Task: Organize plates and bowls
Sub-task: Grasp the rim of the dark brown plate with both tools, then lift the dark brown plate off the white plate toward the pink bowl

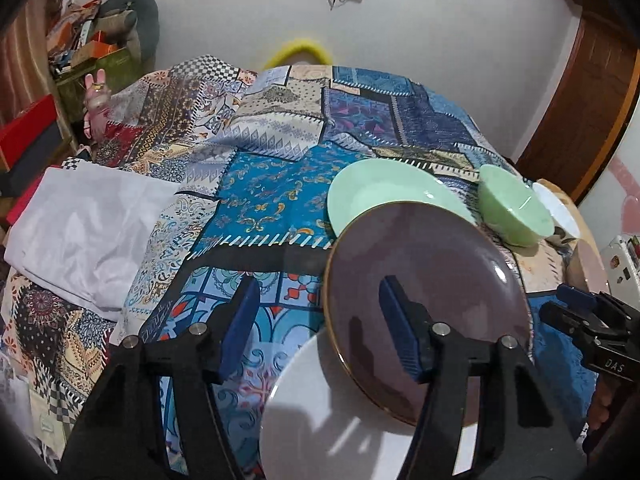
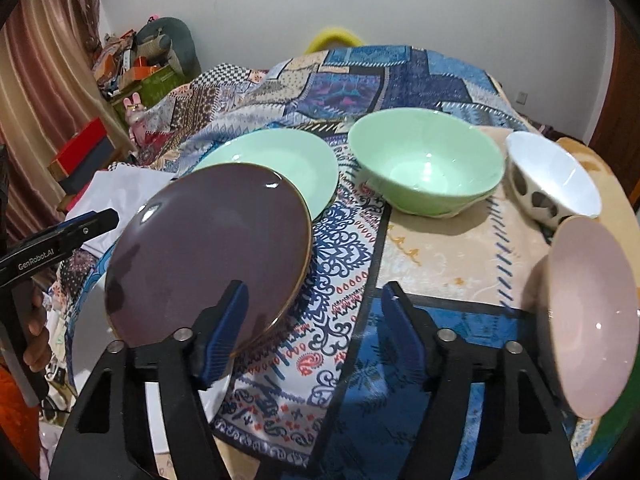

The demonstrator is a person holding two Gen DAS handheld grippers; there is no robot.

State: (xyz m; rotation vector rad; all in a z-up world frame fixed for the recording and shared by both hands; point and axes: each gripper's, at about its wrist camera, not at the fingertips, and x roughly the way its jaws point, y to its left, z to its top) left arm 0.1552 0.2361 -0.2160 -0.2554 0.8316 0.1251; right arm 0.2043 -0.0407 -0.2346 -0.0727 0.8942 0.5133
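Patchwork bedspread (image 2: 344,264) covers the bed; plates and bowls sit on it. Left hand-held gripper (image 1: 320,322): jaws wide apart, nothing between them; its right finger (image 1: 404,332) overlaps the purple plate (image 1: 432,280) in view, contact cannot be told. Right hand-held gripper (image 2: 316,332): jaws wide apart, empty; its left finger (image 2: 224,336) shows in front of the purple plate's near edge. Purple plate lies tilted, overlapping a white plate (image 1: 320,412) below it and the green plate (image 2: 280,160) behind. Green bowl (image 2: 428,168) sits beside the green plate; white spotted bowl (image 2: 556,180) right of it; pink bowl (image 2: 592,312) nearest, at far right.
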